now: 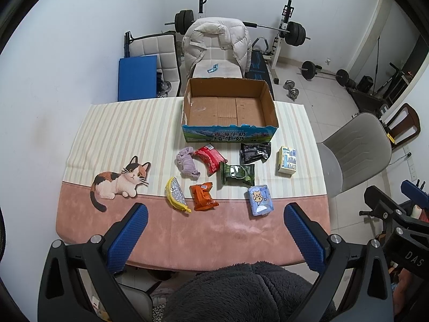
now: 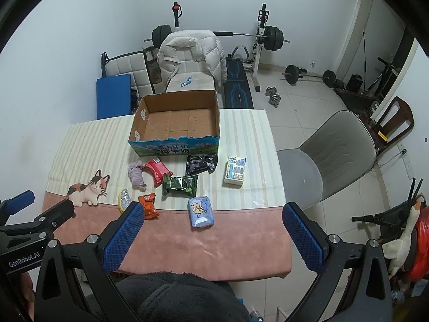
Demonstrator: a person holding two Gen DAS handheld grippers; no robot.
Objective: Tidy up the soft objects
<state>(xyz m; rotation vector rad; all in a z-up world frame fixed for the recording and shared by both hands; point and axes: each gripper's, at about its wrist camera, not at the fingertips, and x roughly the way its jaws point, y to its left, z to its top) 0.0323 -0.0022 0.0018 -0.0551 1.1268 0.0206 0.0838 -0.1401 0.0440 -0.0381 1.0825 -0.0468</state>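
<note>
An empty cardboard box (image 1: 187, 102) (image 2: 139, 126) stands at the table's far side. In front of it lie a purple cloth (image 1: 187, 163) (image 2: 136, 175), red pack (image 1: 210, 158) (image 2: 158, 170), black pack (image 1: 253, 151) (image 2: 199, 163), green wipes pack (image 1: 237, 174) (image 2: 181, 185), cream tissue box (image 1: 287, 159) (image 2: 236, 171), yellow pouch (image 1: 175, 194) (image 2: 124, 198), orange pack (image 1: 203, 197) (image 2: 149, 205) and blue tissue pack (image 1: 259, 200) (image 2: 201, 212). My left gripper (image 1: 215, 234) and right gripper (image 2: 213, 234) are open and empty, held above the table's near edge.
The tablecloth (image 1: 241, 230) has a cat print (image 1: 118, 182). A grey chair (image 1: 354, 155) stands right of the table, a chair with a white jacket (image 1: 217, 43) behind it. Weights and a barbell rack (image 1: 284, 32) stand at the back.
</note>
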